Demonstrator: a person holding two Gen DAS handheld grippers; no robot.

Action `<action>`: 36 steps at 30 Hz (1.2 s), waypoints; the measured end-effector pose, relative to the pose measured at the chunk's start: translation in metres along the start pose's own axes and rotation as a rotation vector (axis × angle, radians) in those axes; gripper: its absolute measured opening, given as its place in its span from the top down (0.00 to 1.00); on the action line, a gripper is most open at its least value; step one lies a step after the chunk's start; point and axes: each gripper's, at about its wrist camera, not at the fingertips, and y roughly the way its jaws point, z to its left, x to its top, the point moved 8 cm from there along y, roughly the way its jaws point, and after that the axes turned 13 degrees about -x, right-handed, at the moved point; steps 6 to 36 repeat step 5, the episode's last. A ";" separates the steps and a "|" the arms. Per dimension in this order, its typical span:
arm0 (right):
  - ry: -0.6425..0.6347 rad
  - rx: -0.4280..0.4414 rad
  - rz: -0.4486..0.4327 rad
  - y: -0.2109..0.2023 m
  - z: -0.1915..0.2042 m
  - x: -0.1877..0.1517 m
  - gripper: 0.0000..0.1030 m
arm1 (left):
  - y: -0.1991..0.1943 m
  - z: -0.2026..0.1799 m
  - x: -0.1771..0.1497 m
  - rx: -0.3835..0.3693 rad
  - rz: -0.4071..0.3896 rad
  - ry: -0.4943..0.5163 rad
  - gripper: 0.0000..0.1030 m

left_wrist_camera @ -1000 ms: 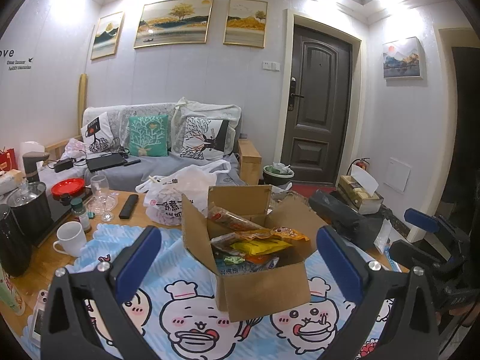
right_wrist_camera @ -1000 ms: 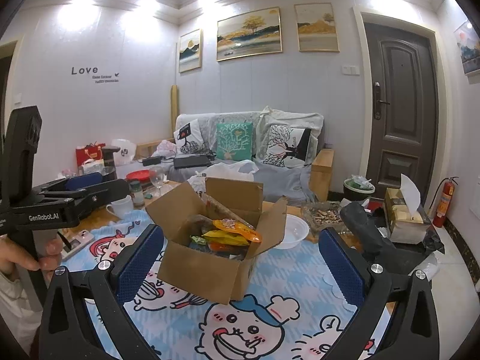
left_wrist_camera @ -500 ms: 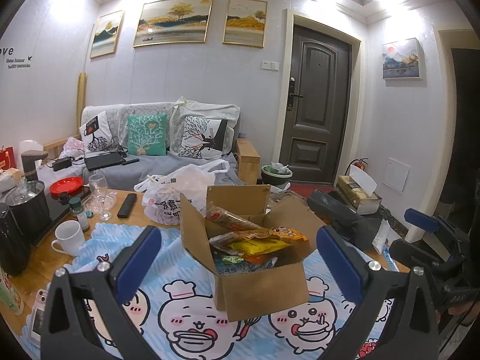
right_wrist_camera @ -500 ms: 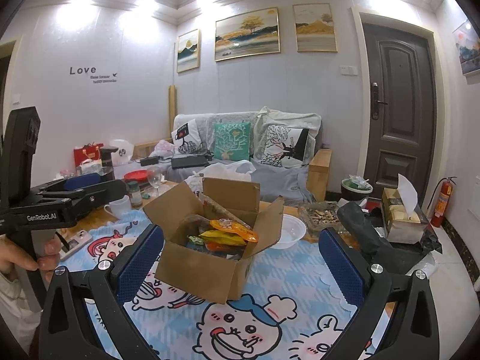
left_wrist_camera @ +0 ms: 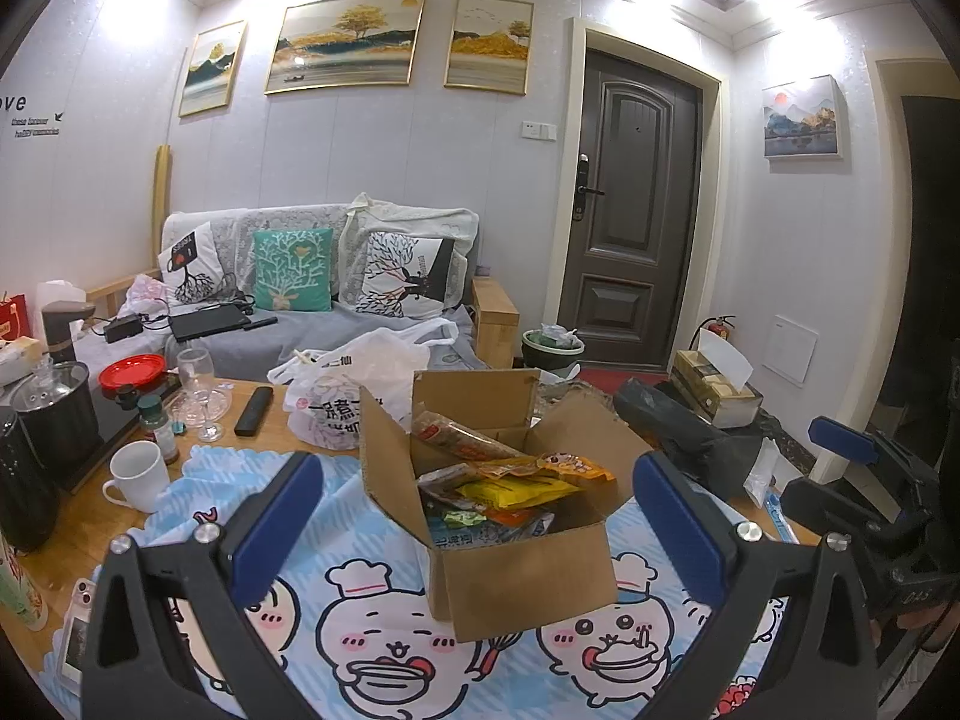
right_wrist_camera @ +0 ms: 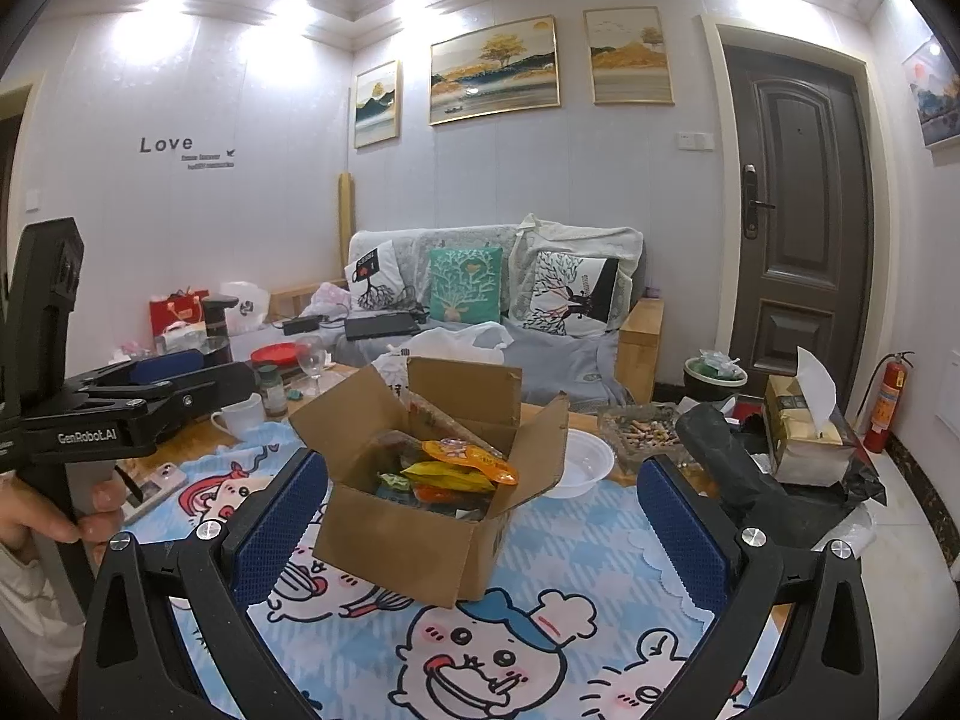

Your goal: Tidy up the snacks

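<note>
An open cardboard box [left_wrist_camera: 516, 564] stands on a blue cartoon tablecloth [left_wrist_camera: 384, 648], filled with several snack packets [left_wrist_camera: 510, 489]. It also shows in the right wrist view [right_wrist_camera: 408, 534], with orange and yellow packets [right_wrist_camera: 462, 468] on top. My left gripper [left_wrist_camera: 474, 516] is open and empty, held back from the box, which sits between its blue pads. My right gripper [right_wrist_camera: 480, 516] is open and empty, also short of the box. The left gripper shows from the side in the right wrist view [right_wrist_camera: 162, 372], and the right one at the right edge of the left wrist view [left_wrist_camera: 840, 450].
A white mug [left_wrist_camera: 135, 474], wine glass [left_wrist_camera: 201, 384], remote [left_wrist_camera: 253, 411], kettle [left_wrist_camera: 57, 408] and plastic bag [left_wrist_camera: 354, 384] stand left and behind the box. A white bowl [right_wrist_camera: 579, 462], an ashtray [right_wrist_camera: 642, 432] and a tissue box [right_wrist_camera: 804, 426] are at right. A sofa [left_wrist_camera: 318, 300] is behind.
Both views have shifted only slightly. Both grippers stay open and empty, and the box has not moved.
</note>
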 end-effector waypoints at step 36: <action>0.001 0.001 0.000 0.000 -0.001 0.000 0.00 | 0.000 0.000 0.000 -0.001 0.002 0.000 0.01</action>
